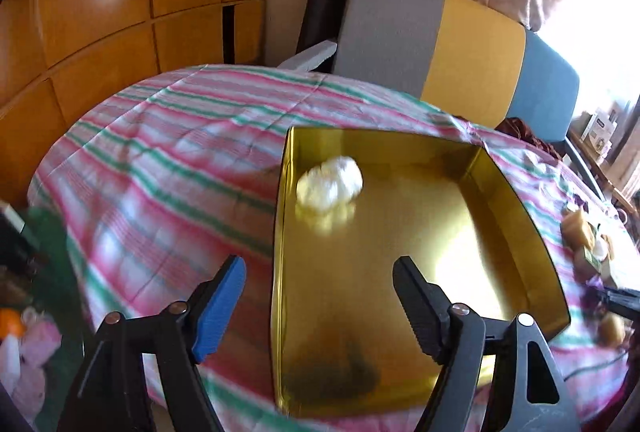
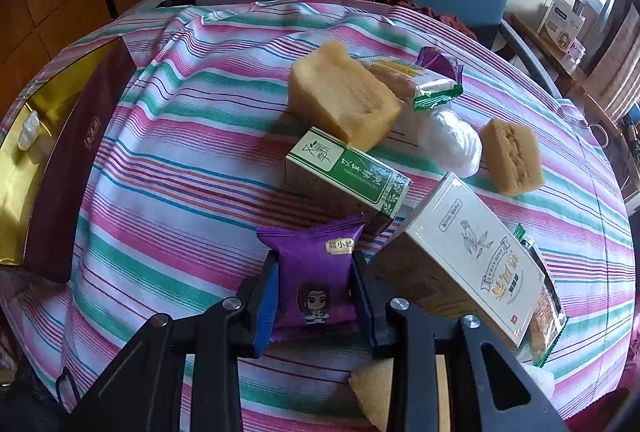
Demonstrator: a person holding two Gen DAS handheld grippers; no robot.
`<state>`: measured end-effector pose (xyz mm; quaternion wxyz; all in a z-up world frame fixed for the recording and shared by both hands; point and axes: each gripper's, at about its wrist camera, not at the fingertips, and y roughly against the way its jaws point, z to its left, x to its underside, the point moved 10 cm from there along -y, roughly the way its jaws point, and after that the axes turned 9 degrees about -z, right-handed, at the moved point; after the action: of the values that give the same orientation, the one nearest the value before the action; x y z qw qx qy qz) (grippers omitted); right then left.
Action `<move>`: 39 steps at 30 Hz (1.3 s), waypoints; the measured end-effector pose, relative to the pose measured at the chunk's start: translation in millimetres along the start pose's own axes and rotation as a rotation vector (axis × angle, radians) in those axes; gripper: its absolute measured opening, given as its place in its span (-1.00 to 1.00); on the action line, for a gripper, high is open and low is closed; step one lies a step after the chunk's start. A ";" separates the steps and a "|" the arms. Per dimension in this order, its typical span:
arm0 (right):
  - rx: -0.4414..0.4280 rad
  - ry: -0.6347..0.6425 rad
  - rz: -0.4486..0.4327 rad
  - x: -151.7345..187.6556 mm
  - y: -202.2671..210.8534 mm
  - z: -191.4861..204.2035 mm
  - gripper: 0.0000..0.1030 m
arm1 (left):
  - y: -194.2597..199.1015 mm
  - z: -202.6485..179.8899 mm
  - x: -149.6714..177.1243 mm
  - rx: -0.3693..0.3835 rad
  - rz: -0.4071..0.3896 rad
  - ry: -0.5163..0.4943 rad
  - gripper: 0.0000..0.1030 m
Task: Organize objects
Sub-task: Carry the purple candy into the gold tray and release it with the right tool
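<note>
A gold-lined open box (image 1: 520, 207) lies on the striped tablecloth, with one white wrapped ball (image 1: 330, 183) in its far left corner. My left gripper (image 1: 320, 288) is open and empty above the box's near left side. My right gripper (image 2: 314, 296) is shut on a purple snack packet (image 2: 314, 272) over the cloth. The box also shows at the left of the right wrist view (image 2: 24, 191), with its dark red outer wall. Ahead of the packet lie a green-and-white box (image 2: 352, 175), a white box (image 2: 472, 256), tan sponge blocks (image 2: 344, 95) (image 2: 512, 155) and a white wrapped ball (image 2: 450, 143).
A chair with grey, yellow and blue back panels (image 1: 440, 43) stands behind the round table. Another purple packet and a green-edged packet (image 2: 436, 83) lie at the back of the pile. A wrapped cake packet (image 2: 548, 304) and a sponge piece (image 2: 372, 388) lie near my right gripper.
</note>
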<state>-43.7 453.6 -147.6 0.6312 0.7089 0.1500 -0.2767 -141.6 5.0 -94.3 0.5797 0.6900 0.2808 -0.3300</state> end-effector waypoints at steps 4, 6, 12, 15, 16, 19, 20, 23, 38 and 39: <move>-0.035 -0.017 -0.038 -9.1 16.9 16.0 -0.36 | 7.9 10.1 12.8 -0.010 0.011 0.026 0.49; -0.057 -0.020 -0.058 -14.7 25.9 29.4 -0.36 | 11.6 14.6 14.4 -0.021 0.006 0.024 0.49; -0.168 0.018 -0.121 -39.1 55.1 98.5 -0.36 | 19.5 28.4 13.6 -0.071 -0.008 0.018 0.49; -0.244 0.047 -0.156 -54.7 70.3 141.8 -0.36 | 26.3 29.3 10.0 -0.083 -0.027 0.005 0.51; -0.270 0.056 -0.163 -58.9 73.9 156.3 -0.36 | 28.2 29.5 9.6 -0.081 -0.029 0.010 0.55; -0.352 0.104 -0.175 -68.9 81.4 207.3 -0.36 | 32.2 29.5 8.4 -0.079 -0.034 0.017 0.55; -0.373 0.119 -0.172 -69.6 81.1 222.0 -0.36 | 32.9 30.4 8.1 -0.081 -0.036 0.018 0.55; -0.424 0.151 -0.148 -66.8 75.2 262.2 -0.36 | 34.0 33.4 8.9 -0.095 -0.036 0.014 0.55; -0.542 0.117 0.074 -56.0 13.4 382.1 -0.36 | 20.5 62.8 24.6 -0.139 0.016 0.075 0.55; -0.541 0.102 0.083 -58.6 8.4 387.3 -0.36 | 19.3 64.7 25.5 -0.142 0.018 0.079 0.55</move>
<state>-164.5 81.5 -126.0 0.8001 0.5330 0.2208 -0.1643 -119.2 -61.9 -109.5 0.6185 0.6624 0.3198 -0.2764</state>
